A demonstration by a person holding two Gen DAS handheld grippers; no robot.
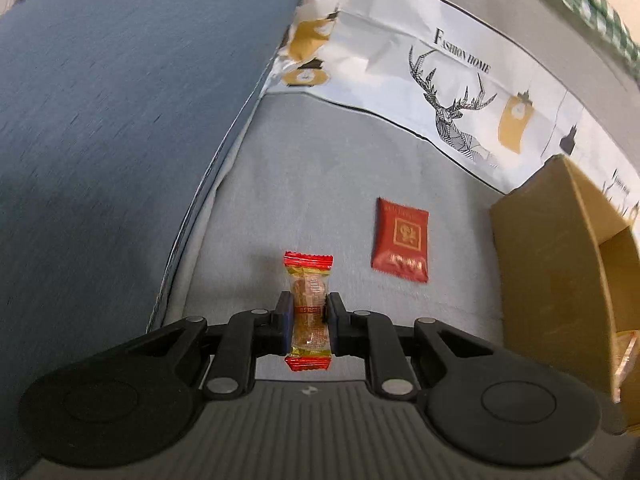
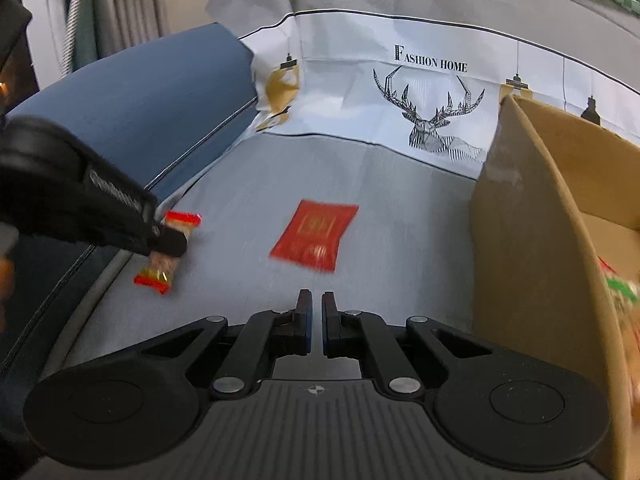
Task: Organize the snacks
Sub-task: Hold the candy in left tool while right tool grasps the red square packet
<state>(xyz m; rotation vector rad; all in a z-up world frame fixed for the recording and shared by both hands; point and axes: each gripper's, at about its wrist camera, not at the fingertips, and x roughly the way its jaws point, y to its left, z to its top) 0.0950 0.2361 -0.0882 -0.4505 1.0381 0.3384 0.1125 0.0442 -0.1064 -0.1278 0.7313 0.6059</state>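
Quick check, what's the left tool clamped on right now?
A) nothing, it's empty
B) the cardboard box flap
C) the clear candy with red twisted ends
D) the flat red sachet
C: the left tool pinches the clear candy with red ends at its middle, while the red sachet lies untouched on the grey cloth beside the cardboard box.

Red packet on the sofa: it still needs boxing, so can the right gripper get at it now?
Probably yes: the red packet lies flat just ahead of the right gripper, nothing between, but its jaws are shut and must open first.
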